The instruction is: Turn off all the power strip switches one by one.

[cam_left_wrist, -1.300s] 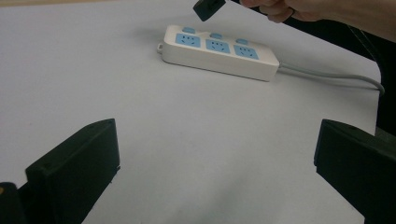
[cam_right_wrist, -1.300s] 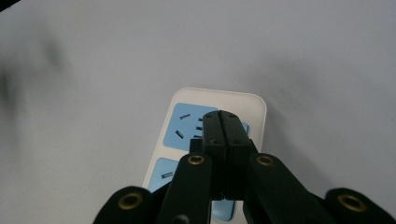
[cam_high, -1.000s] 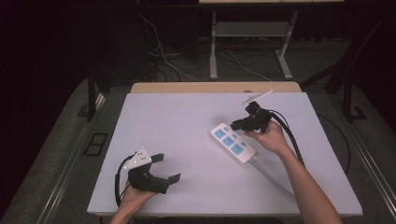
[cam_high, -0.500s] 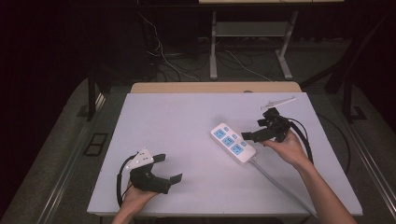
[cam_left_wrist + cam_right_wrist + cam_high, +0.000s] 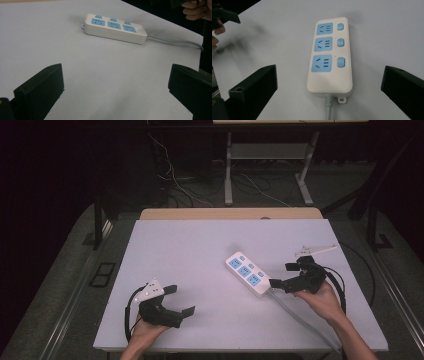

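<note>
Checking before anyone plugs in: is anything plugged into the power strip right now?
No. All three blue sockets on the power strip are empty, nothing plugged in; its own cord trails off the end.

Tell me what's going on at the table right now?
A person holds a gripper in each hand over a white table. The right gripper hangs open at the cord end of a white power strip, gripping nothing. The left gripper rests open near the table's front edge, apart from the strip.
</note>
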`<state>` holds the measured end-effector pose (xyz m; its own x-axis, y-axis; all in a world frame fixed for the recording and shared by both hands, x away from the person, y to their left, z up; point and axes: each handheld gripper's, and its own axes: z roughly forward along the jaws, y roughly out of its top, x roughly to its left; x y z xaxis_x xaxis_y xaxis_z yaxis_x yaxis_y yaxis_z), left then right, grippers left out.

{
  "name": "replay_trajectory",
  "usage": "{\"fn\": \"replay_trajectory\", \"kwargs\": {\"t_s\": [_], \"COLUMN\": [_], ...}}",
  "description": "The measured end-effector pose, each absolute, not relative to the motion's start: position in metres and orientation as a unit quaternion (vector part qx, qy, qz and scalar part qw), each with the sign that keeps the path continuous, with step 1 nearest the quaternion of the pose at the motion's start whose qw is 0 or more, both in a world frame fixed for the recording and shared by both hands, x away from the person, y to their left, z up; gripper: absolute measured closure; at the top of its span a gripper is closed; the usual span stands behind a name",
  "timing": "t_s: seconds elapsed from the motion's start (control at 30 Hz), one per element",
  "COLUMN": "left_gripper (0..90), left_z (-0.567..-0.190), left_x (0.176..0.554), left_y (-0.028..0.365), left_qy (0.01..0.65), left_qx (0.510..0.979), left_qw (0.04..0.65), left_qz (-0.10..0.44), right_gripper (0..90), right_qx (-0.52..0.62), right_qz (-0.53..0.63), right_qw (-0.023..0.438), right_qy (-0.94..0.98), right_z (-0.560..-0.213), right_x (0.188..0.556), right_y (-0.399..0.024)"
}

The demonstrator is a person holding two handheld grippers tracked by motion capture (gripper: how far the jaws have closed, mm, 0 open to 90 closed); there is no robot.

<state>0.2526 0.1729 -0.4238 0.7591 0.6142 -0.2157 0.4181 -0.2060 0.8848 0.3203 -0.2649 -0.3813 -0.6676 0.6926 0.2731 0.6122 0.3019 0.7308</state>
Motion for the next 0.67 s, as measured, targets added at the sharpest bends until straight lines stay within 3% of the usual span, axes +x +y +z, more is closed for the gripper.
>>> {"fn": "replay_trajectory", "kwargs": {"t_s": [0.67], "left_gripper": [0.0], "left_z": [-0.424], "left_x": [0.253], "left_y": [0.175], "left_qy": [0.34], "left_qx": [0.771], "left_qw": [0.53], "left_qz": [0.093], "right_gripper": [0.5], "right_qx": [0.413], "right_qz": [0.456], "right_qw": [0.078], "right_qy": [0.785], "right_z": [-0.412], "right_x": [0.256], "right_y": [-0.286]}}
